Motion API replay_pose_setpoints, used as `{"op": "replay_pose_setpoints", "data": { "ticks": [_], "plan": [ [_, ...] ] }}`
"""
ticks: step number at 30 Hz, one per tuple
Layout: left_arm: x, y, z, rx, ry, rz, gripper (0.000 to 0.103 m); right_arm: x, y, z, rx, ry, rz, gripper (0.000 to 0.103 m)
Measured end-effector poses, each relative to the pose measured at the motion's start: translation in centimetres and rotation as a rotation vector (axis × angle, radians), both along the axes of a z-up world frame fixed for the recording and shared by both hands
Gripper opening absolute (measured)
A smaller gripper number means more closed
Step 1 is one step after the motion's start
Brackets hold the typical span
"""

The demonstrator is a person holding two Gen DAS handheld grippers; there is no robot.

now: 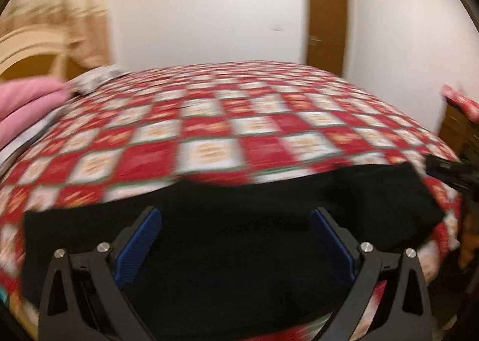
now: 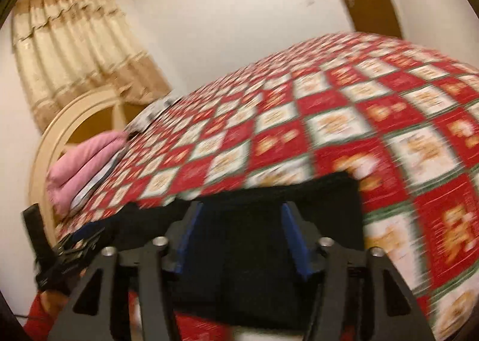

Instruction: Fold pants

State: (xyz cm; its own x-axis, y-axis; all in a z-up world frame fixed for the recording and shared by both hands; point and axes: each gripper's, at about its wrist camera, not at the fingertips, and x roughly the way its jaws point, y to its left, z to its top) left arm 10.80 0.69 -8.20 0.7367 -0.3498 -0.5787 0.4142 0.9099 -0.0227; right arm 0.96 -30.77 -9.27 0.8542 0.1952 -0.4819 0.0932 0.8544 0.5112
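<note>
Bedroom with white walls, brown wooden door (image 1: pixel 327 23) at back, cream pleated curtain (image 2: pixel 74 50) by a cream arched headboard (image 2: pixel 54 137). Big bed covered by a red-and-white checkered quilt (image 1: pixel 227 119), both views motion-blurred. Folded pink blanket (image 2: pixel 83 161) sits at the headboard end, a grey patterned pillow (image 1: pixel 95 79) just beyond it.

Black fabric pants (image 1: pixel 239 206) lie flat on the quilt at the near edge of the bed, spread sideways, directly under both tools.

Left tool (image 1: pixel 235 239): blue-padded fingers (image 1: pixel 140 245) wide apart, hovering over the middle of the pants, nothing between them. Contact with the cloth can't be told.

Right tool (image 2: pixel 239 239): fingers apart too, narrower gap, over the right end of the pants near its top corner, nothing pinched. In the left wrist view the right tool shows at the far right, just beside the pants' corner.
</note>
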Motion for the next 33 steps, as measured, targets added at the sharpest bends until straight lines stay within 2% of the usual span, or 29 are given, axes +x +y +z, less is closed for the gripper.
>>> {"op": "replay_pose_setpoints", "data": {
  "ticks": [5, 9, 11, 15, 20, 24, 26, 28, 29, 33],
  "plan": [
    [0.5, 10.3, -1.2, -0.003, 0.008, 0.28, 0.102, 0.7, 5.0, -0.7, 0.038, 0.04, 0.118, 0.058],
    [0.5, 15.8, -1.5, -0.021, 0.008, 0.421, 0.102, 0.7, 8.7, -1.3, 0.027, 0.07, 0.195, 0.058],
    [0.7, 18.0, -1.8, -0.067, 0.021, 0.462, 0.102, 0.6, 9.7, -1.1, 0.006, 0.07, 0.207, 0.058],
    [1.2, 19.7, -3.5, -0.194, 0.082, 0.483, 0.102, 0.4, 10.9, -0.2, -0.026, 0.059, 0.212, 0.058],
    [1.5, 20.5, -6.3, -0.353, 0.203, 0.469, 0.102, 0.4, 11.5, 0.1, -0.046, 0.068, 0.222, 0.057],
    [1.2, 20.4, -6.7, -0.38, 0.186, 0.468, 0.099, 0.8, 12.0, -0.2, -0.046, 0.085, 0.242, 0.058],
    [1.2, 20.7, -6.6, -0.404, 0.191, 0.488, 0.09, 0.8, 12.1, -0.2, -0.045, 0.084, 0.245, 0.058],
    [1.1, 21.1, -6.4, -0.444, 0.196, 0.503, 0.065, 0.8, 12.0, -0.2, -0.038, 0.081, 0.244, 0.058],
    [1.1, 21.2, -6.3, -0.451, 0.199, 0.508, 0.06, 0.7, 11.9, -0.2, -0.032, 0.078, 0.242, 0.058],
    [0.9, 21.4, -6.2, -0.477, 0.204, 0.526, 0.059, 0.5, 11.4, -0.4, -0.015, 0.074, 0.235, 0.058]
  ]
}}
